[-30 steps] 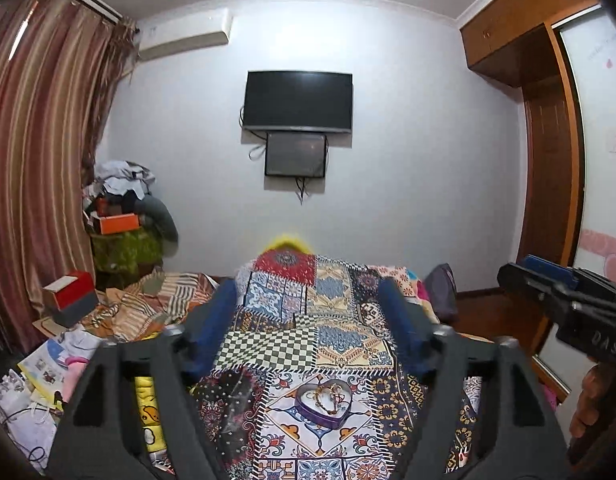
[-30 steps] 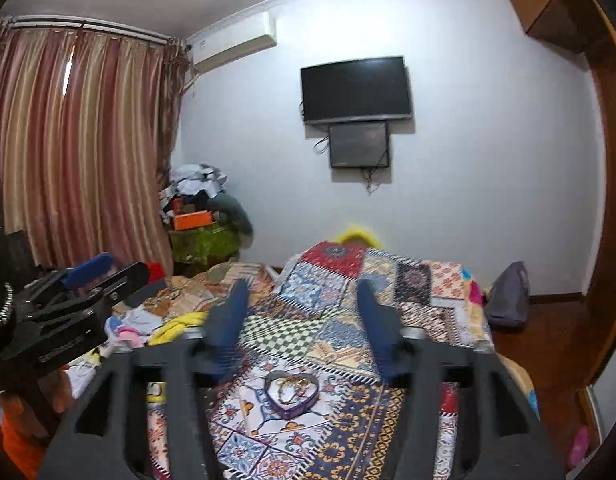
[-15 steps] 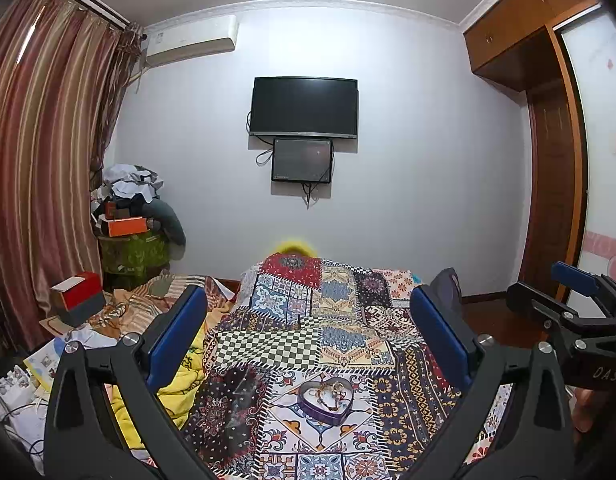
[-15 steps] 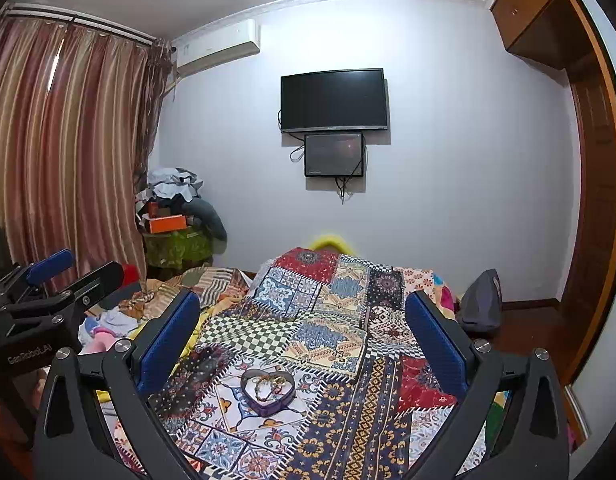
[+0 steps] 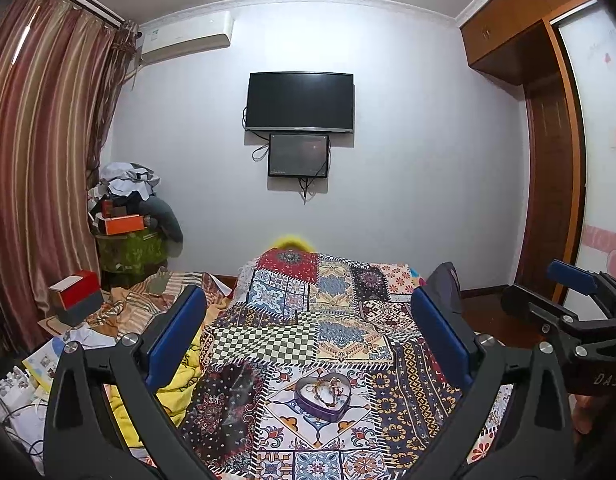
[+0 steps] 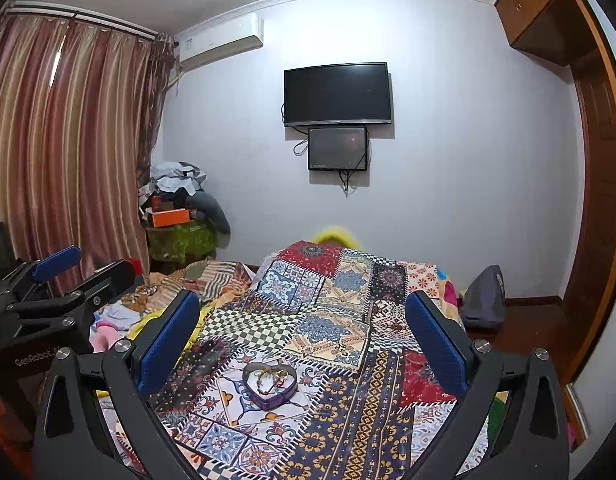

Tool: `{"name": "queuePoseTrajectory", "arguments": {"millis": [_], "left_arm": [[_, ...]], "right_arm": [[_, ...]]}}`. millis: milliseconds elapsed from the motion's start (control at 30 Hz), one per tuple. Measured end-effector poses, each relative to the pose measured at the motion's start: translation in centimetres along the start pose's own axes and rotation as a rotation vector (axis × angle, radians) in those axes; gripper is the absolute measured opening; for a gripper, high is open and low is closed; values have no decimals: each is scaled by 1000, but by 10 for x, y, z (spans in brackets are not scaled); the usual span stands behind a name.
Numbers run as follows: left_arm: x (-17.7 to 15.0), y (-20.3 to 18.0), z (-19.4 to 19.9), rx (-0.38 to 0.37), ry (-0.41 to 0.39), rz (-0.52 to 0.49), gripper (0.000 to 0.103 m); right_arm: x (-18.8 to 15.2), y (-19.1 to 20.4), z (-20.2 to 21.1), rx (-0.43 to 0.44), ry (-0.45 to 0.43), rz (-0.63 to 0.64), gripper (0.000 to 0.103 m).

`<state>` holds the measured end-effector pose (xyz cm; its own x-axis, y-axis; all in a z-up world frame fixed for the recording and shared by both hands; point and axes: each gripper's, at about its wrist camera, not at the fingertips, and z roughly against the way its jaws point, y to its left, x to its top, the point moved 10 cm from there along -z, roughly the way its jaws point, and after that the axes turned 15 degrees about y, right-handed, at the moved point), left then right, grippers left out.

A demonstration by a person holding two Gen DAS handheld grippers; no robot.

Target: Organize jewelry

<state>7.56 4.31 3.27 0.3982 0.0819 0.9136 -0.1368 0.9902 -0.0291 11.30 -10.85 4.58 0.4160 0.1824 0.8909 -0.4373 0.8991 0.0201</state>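
Observation:
A purple heart-shaped jewelry box (image 5: 323,395) lies open on the patchwork bedspread (image 5: 340,332), with gold chains tangled inside it. The same box (image 6: 270,385) shows in the right wrist view. My left gripper (image 5: 308,330) hovers well above and short of the box, its blue-padded fingers spread wide and empty. My right gripper (image 6: 303,328) hangs at a similar height, also wide open with nothing between its fingers. Each gripper shows at the edge of the other's view: the right gripper (image 5: 564,300) at the right, the left gripper (image 6: 67,280) at the left.
The bed runs toward a white wall with a television (image 5: 299,102) and a smaller screen below it. Clothes, papers and a red box (image 5: 73,294) clutter the floor at left under striped curtains. A dark bag (image 6: 482,296) sits by the wooden wardrobe (image 5: 548,160) on the right.
Both grippers went from nearly shut to wide open over the last second. Both cameras tilted up slightly, so the heart box sits a little lower between the fingers.

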Motion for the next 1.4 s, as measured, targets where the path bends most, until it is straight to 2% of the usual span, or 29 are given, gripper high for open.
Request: {"name": "queuePoseTrajectory", "arguments": {"millis": [600,1400], "left_arm": [[-4,-2,-11,0,24,0,102],[-6,-13,-12,-41,39,-22,102]], "right_arm": [[-1,-3,-3,4,27,-23,102],[-3,-13,-5,3,44,-47,102]]}}
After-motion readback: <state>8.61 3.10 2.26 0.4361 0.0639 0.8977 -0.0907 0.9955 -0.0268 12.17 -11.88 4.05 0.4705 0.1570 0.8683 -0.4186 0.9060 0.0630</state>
